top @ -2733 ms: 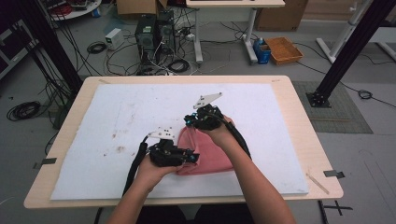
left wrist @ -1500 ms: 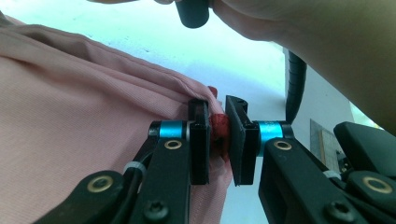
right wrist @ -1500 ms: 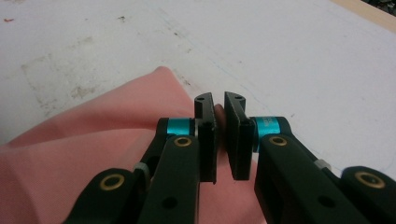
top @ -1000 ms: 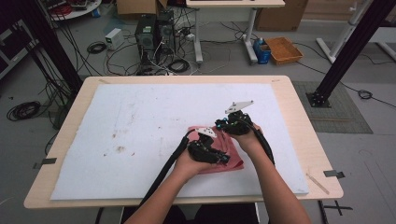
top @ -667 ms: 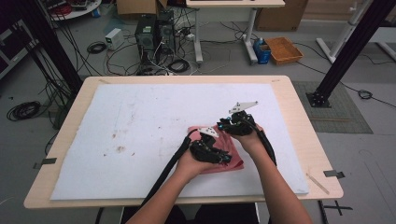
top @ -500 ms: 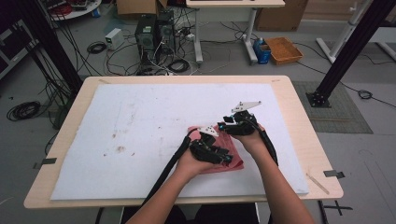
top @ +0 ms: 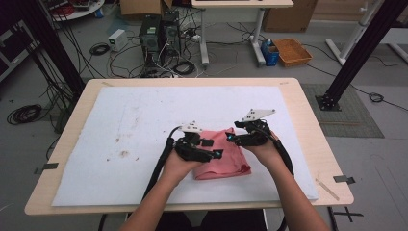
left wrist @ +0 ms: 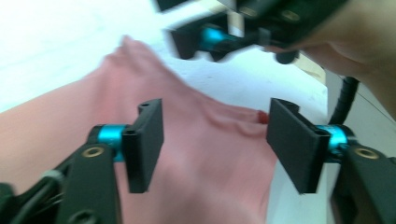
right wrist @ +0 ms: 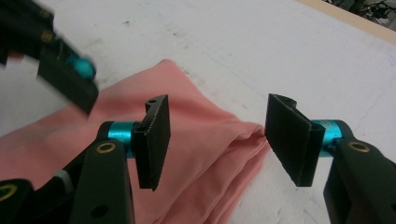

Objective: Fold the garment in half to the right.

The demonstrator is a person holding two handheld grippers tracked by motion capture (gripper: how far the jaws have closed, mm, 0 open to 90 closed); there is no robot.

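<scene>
Lying folded under both hand-held grippers, left (top: 217,154) and right (top: 230,138), pink cloth (top: 226,163); jaws just parted, unclamped.

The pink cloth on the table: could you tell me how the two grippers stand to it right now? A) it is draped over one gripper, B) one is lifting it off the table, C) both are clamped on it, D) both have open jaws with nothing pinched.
D: the left gripper and the right gripper both show their jaws apart above the pink cloth, which lies folded on the white mat.
</scene>
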